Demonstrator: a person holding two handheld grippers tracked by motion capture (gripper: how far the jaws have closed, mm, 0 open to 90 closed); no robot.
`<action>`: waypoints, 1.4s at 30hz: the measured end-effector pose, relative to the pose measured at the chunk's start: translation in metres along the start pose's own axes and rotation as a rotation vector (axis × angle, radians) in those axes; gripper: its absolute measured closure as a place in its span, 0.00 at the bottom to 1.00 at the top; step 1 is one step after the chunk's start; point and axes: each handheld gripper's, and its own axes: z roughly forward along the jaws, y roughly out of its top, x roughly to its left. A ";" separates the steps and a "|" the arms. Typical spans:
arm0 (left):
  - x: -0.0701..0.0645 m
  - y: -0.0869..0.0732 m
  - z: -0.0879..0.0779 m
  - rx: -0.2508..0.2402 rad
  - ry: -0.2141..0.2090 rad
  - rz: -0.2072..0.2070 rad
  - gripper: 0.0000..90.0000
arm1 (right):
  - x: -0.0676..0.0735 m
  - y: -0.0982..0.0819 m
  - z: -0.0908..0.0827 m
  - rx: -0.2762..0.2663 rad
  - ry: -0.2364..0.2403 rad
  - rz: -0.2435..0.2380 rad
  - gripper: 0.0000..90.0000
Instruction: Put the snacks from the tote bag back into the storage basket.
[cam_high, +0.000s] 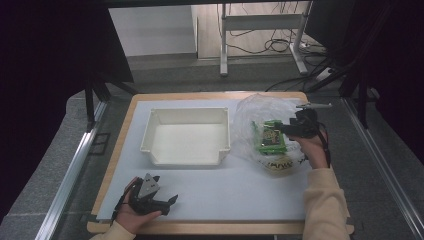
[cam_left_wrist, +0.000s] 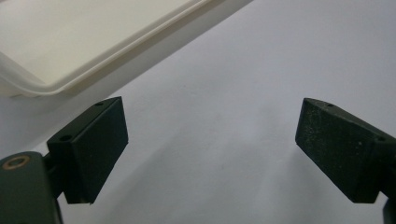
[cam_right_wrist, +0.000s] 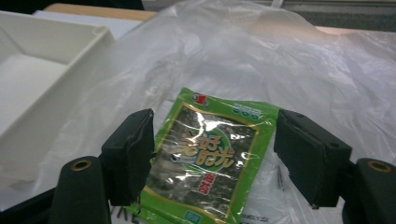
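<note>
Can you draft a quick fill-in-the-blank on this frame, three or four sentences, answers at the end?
1. The shallow white plastic tray holds ____ objects.
2. The green foil snack packet lies on a clear crinkled plastic ____.
3. The right gripper has its fingers spread to either side of the ____ packet, not closed on it.
4. The left gripper is ____, above the bare white table mat.

Missing words: no; bag; green; open
</note>
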 end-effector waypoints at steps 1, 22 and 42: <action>0.000 0.000 0.000 0.000 0.001 -0.001 0.10 | 0.000 0.000 0.000 0.000 0.000 0.000 0.34; 0.003 0.002 -0.004 -0.023 -0.048 0.029 0.10 | -0.008 0.002 0.043 0.239 -0.040 0.098 0.53; 0.005 0.003 -0.008 -0.039 -0.038 0.030 0.10 | -0.030 -0.008 0.065 0.389 -0.027 0.197 0.75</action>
